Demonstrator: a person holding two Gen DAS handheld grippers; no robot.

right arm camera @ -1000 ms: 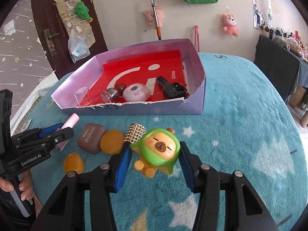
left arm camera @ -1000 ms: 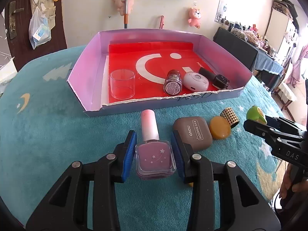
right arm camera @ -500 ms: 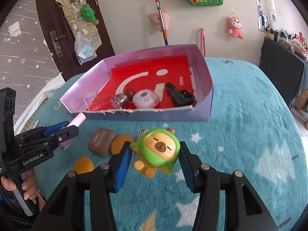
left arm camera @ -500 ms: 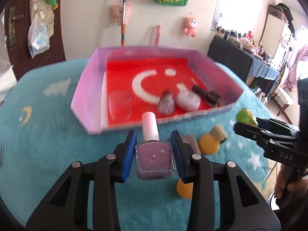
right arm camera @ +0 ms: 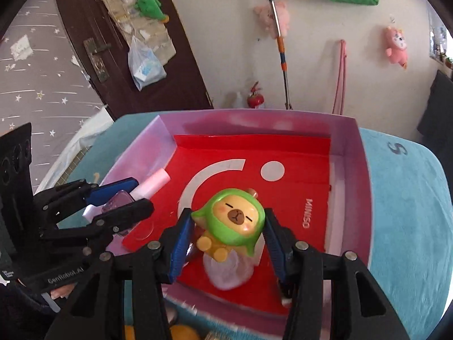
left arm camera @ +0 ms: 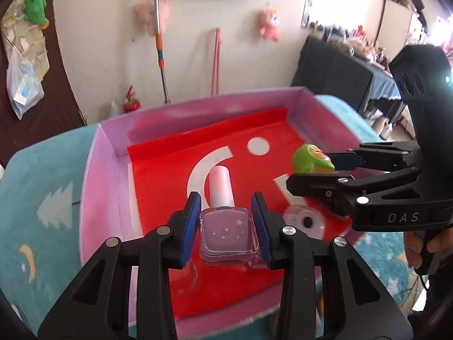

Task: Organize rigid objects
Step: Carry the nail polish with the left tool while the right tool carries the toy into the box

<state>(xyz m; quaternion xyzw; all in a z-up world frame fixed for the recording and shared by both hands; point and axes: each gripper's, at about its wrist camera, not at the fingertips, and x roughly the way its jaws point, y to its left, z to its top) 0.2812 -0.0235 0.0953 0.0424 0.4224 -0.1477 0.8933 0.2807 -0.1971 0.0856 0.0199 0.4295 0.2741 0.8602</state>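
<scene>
Room: you work over a teal star-print cloth (right arm camera: 410,212); behind it a pale wall hung with plush toys and a dark door to the left.
Tray: the pink-walled tray (left arm camera: 102,175) with a red floor lies under both tools; a clear cup and a white round case show blurred below your jaws.
Bottle: the nail polish bottle (left arm camera: 228,232) hangs over the tray's near part, cap pointing away from you.
Bottle handling: likely glass, hard and slick-sided and breakable, so keep your hold on its two flat sides and set it down low, not dropped.
Left gripper: your left gripper (left arm camera: 226,226) is clamped on the bottle's body, blue pads flat against both sides.
Figure: the green-hooded toy figure (right arm camera: 232,221) is held above the tray's middle, face towards the camera.
Figure handling: probably light hard plastic, rounded, apt to twist between the pads; a grip across the hood's widest part looks safest.
Right gripper: your right gripper (right arm camera: 226,235) pinches the hood on both sides.
Pose: both tools tilt steeply down, side by side, close but apart.
</scene>
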